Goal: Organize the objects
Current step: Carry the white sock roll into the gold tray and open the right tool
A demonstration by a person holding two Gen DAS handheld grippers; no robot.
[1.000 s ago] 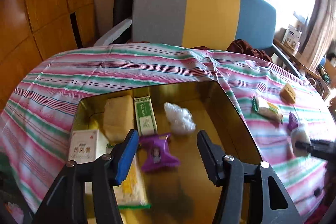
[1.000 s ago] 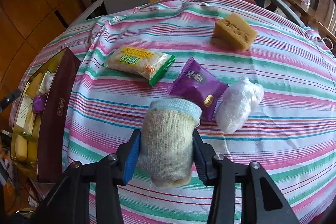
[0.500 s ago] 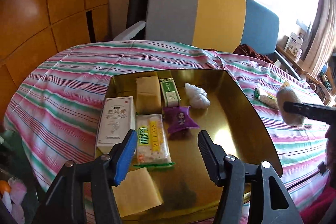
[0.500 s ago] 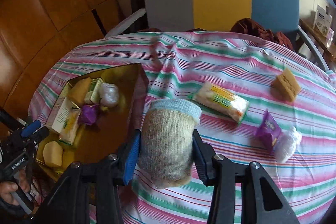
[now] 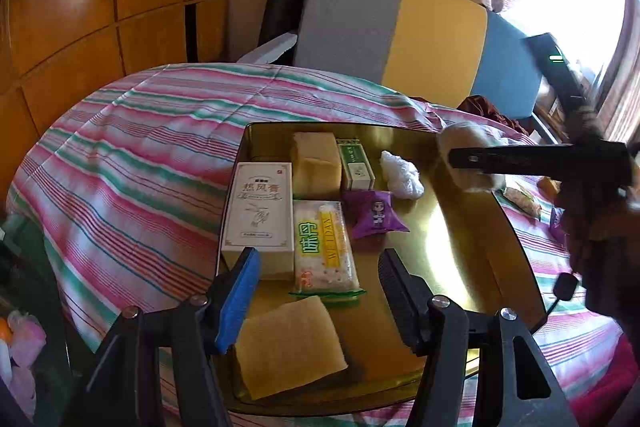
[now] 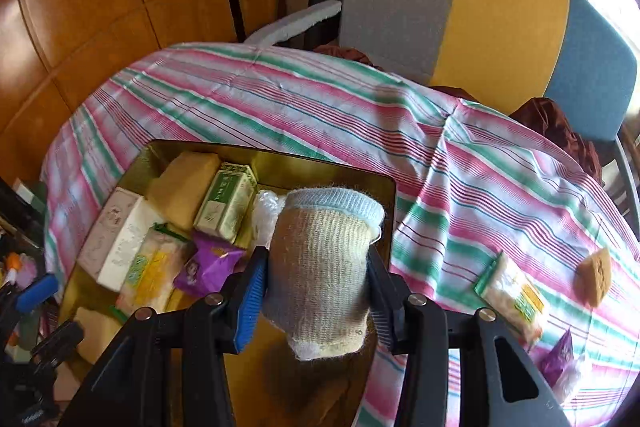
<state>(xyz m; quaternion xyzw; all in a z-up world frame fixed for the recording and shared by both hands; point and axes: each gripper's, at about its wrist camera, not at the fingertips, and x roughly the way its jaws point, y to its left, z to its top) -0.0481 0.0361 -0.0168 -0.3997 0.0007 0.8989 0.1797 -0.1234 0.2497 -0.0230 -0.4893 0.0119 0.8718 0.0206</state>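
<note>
A rolled cream sock (image 6: pixel 324 251) with a pale blue cuff sits between the pads of my right gripper (image 6: pixel 318 267), which is shut on it. It hangs over the right side of the golden tray (image 6: pixel 260 367). The left wrist view shows that sock (image 5: pixel 460 147) above the tray's far right corner. My left gripper (image 5: pixel 318 267) stands open over the near part of the tray (image 5: pixel 460 247), holding nothing. In the tray lie a white box (image 5: pixel 258 211), two yellow sponges (image 5: pixel 316 163), a green carton (image 5: pixel 356 167), a purple packet (image 5: pixel 376 215) and a cracker packet (image 5: pixel 324 247).
On the striped tablecloth (image 6: pixel 280 99) to the right lie another cracker packet (image 6: pixel 516 295), a sponge (image 6: pixel 594 275) and a purple packet (image 6: pixel 558 359). A grey, yellow and blue chair (image 5: pixel 400 27) stands behind the table. Wooden panels line the wall to the left.
My right gripper has carried the sock leftward from the tablecloth to above the tray. My left gripper has drawn back toward the tray's near edge, so more of the tray shows.
</note>
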